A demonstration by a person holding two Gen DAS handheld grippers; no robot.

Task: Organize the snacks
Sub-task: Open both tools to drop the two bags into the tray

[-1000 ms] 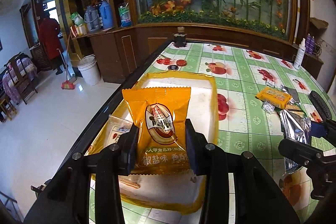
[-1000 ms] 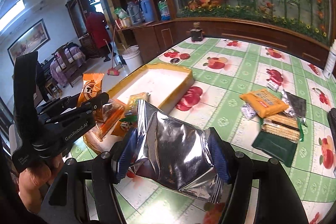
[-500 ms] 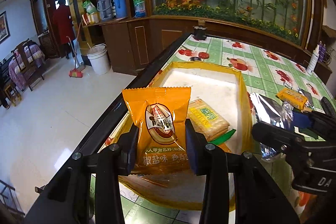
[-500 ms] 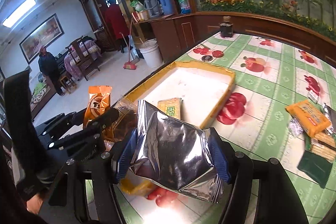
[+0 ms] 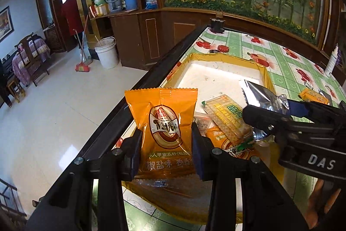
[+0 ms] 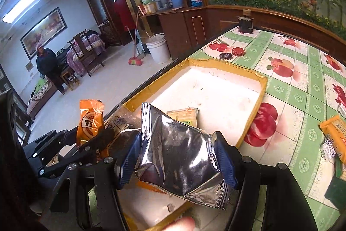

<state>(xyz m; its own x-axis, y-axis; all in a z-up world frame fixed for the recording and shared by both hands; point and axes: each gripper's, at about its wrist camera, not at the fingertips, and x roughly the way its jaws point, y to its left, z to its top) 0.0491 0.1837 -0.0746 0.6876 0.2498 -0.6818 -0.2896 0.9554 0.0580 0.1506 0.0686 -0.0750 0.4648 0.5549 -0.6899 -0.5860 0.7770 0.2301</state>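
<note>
Both snack packets are carried over the tray, ready to be put down.

My left hand-held gripper (image 5: 166, 140) is closed on the orange plastic snack packet with the oval logo (image 5: 165, 122), and my right hand-held gripper (image 6: 177, 157) is clamped, with wider jaws, on the crinkled silver foil packet (image 6: 179, 153). Both hang above the near end of the shallow yellow-rimmed white tray (image 6: 262, 88) on the desk (image 6: 302, 83), where a pale cracker pack (image 5: 227, 116) already lies. I judge the next move needs lowering into a free spot, then opening the jaws.
</note>
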